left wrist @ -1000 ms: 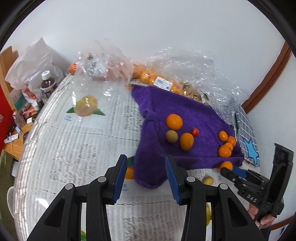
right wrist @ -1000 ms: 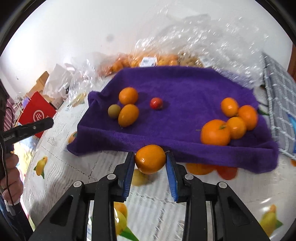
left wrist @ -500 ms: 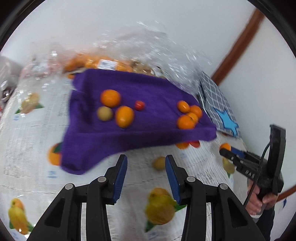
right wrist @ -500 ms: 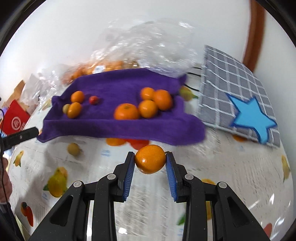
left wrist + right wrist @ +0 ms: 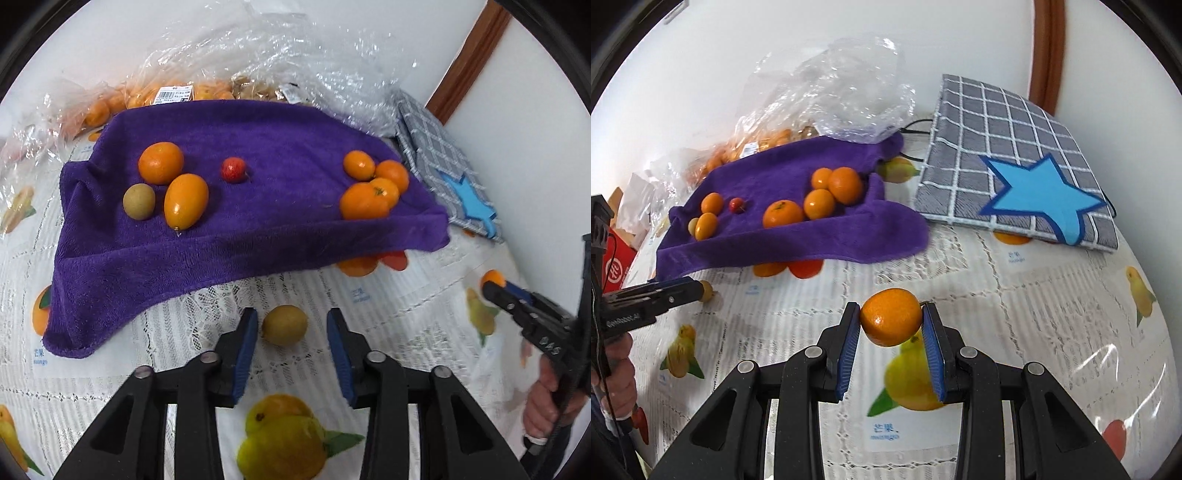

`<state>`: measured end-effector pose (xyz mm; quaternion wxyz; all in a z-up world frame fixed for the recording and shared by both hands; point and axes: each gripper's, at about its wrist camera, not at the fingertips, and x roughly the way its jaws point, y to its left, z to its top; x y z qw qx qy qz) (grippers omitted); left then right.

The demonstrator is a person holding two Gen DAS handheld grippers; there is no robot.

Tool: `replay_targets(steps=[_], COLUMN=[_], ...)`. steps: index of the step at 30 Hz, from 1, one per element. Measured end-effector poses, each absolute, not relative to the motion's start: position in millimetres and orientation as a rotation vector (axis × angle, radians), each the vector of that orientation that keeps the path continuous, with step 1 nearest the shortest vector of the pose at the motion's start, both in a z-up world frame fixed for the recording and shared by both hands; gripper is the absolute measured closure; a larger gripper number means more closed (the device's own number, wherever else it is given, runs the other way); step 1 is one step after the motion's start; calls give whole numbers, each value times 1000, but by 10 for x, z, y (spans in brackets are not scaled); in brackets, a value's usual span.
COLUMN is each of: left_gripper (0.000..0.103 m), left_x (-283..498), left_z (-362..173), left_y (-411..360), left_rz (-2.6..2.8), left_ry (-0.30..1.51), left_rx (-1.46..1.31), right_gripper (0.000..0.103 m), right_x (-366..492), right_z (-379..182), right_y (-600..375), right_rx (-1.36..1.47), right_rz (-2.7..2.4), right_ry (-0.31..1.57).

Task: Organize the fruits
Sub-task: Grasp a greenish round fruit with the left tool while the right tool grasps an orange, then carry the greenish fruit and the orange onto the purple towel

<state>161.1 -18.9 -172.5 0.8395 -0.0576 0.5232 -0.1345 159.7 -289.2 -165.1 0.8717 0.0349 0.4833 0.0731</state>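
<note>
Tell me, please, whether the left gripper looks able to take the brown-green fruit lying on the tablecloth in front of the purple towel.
Probably yes: the left gripper already straddles the brown-green fruit, its jaws closing with gaps on both sides and nothing between.

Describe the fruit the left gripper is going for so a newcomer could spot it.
Find the purple towel. Just off its near edge, on the fruit-print tablecloth, sits a small yellow-green fruit alone between the left gripper's closing jaws; real, unlike the printed fruit.
</note>
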Motion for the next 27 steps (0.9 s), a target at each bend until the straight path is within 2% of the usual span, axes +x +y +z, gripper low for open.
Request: replay_targets(steps=[3,27], left_gripper=[78,78], left_x=[1632,1628], left_z=[-1780,-1268], left_y=[-193,650], left_rz=[-288,-208], left_ry=[1119,970], left_rx=[-133,-328], right_gripper=[69,69], right_x=[1614,1859], right_z=[-1693,-1523], right_y=[-2911,-2607], right_rx=[81,52], right_rz=[146,220], right_ry=[1022,970])
